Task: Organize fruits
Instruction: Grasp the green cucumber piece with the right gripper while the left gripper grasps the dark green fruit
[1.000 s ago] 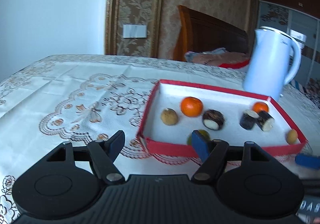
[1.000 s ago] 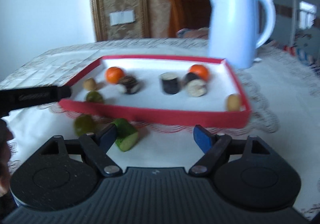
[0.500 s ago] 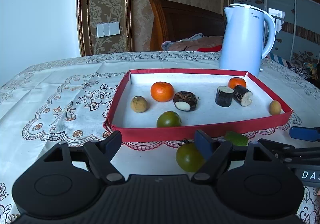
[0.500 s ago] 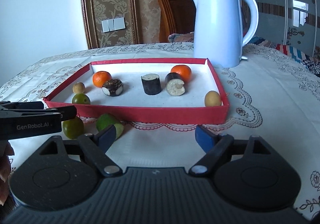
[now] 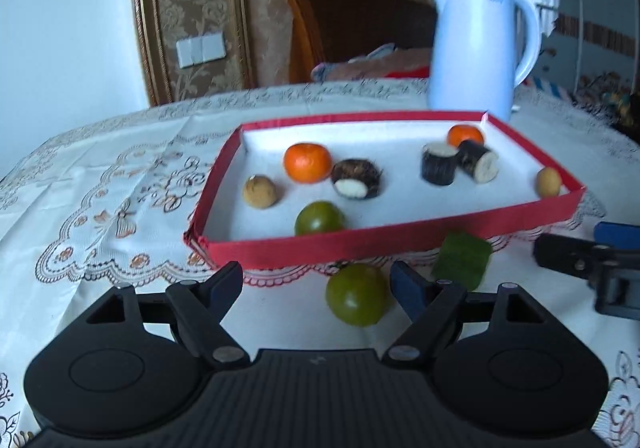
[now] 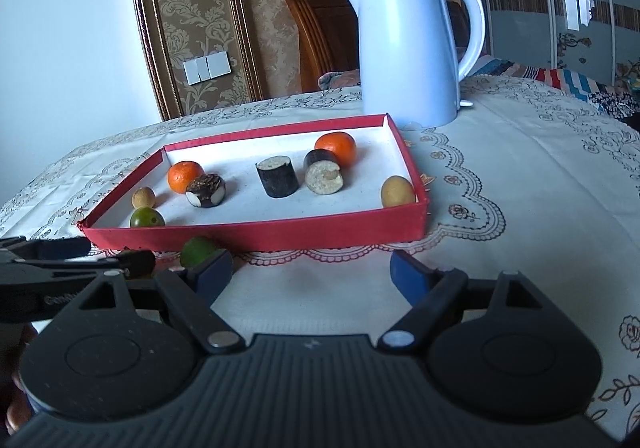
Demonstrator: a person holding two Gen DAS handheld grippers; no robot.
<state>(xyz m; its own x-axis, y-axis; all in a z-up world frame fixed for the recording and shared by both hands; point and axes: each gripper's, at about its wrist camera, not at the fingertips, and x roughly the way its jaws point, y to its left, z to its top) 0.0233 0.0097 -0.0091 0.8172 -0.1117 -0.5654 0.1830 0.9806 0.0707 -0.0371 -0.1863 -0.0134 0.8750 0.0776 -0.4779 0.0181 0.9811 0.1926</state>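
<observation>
Now, left tool [image 5: 316, 280] spread, green fruit [image 5: 357, 300] between its tips, right tool [image 6: 312, 270] spread, empty.

Red tray [image 5: 400, 238] holds fruits; green fruit [image 5: 357, 300] outside, on cloth beside front wall.

white kettle [image 6: 408, 56] marked "idea" (partly cut)

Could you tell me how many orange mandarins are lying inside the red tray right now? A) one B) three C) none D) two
D: inside the red tray one mandarin lies near its left end and a second mandarin lies toward its far right corner; the other round fruits there are green or tan.
</observation>
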